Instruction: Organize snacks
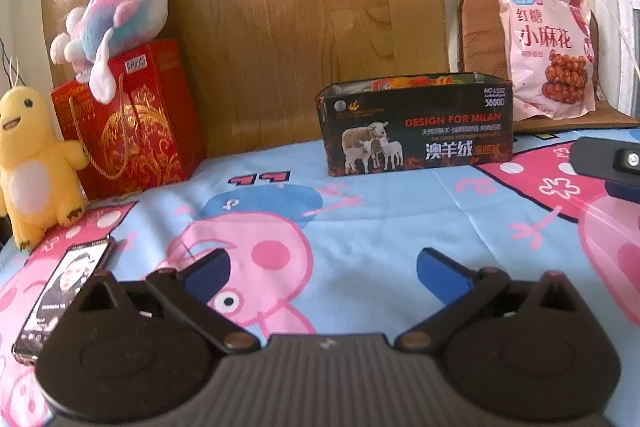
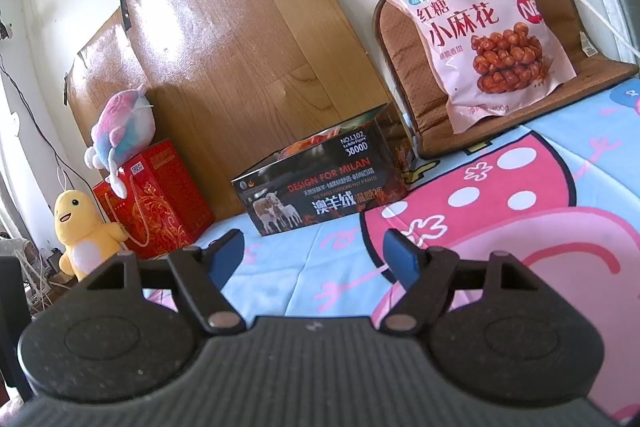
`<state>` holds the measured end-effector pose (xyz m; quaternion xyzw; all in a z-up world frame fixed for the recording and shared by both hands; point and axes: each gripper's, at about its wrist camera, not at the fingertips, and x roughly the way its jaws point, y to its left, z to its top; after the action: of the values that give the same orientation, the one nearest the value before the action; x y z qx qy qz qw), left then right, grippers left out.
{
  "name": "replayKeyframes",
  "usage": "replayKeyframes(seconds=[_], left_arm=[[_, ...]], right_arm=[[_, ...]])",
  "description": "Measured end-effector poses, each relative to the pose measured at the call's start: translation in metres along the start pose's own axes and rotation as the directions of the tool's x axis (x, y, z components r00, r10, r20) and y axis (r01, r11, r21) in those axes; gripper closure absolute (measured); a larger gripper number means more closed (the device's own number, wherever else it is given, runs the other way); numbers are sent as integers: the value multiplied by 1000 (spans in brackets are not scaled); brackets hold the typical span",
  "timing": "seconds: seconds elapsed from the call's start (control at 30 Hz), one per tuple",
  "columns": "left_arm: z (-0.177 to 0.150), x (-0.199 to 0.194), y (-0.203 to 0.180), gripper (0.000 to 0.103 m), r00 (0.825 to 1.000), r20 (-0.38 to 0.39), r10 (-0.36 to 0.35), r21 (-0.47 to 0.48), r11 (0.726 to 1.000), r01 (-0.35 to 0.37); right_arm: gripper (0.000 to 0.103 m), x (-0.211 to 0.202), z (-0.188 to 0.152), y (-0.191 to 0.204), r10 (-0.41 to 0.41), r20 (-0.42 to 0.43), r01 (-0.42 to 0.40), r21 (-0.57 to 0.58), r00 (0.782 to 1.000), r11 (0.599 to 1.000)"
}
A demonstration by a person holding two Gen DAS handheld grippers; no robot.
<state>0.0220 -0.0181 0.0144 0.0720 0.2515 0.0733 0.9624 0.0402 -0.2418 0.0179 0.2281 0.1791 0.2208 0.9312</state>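
One pink bag of brown-sugar twists [image 2: 478, 27] leans upright against a brown chair cushion [image 2: 404, 39] at the far right, its long axis near vertical. From the right gripper [image 2: 314, 253] it lies at about one o'clock; from the left gripper [image 1: 322, 269], nearer two o'clock and farther off, so the right looks the nearer. Both grippers stand wide apart and hold nothing. One open black box [image 2: 320, 187], snack packets showing inside, sits at twelve o'clock on the cartoon-pig bedsheet [image 2: 520, 187]. Beyond: one red gift bag [image 1: 128, 119], two plush toys [image 1: 34, 163], one phone [image 1: 64, 291].

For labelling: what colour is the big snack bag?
Pink snack bag, clearest in the right wrist view.
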Motion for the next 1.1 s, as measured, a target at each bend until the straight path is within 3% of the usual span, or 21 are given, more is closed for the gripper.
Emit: replayKeyframes(seconds=[0.17, 0.43, 1.1], left_arm=[[0, -4, 0, 0, 999, 29, -13, 4, 1000, 13], [1, 4, 10, 0, 999, -21, 25, -70, 997, -26], [3, 8, 7, 0, 997, -52, 58, -21, 998, -59]], right_arm=[[23, 0, 0, 0, 0, 0, 0, -1, 1000, 1000], [21, 0, 0, 0, 0, 0, 0, -1, 1000, 1000], [19, 0, 0, 0, 0, 1, 0, 1, 1000, 1000]])
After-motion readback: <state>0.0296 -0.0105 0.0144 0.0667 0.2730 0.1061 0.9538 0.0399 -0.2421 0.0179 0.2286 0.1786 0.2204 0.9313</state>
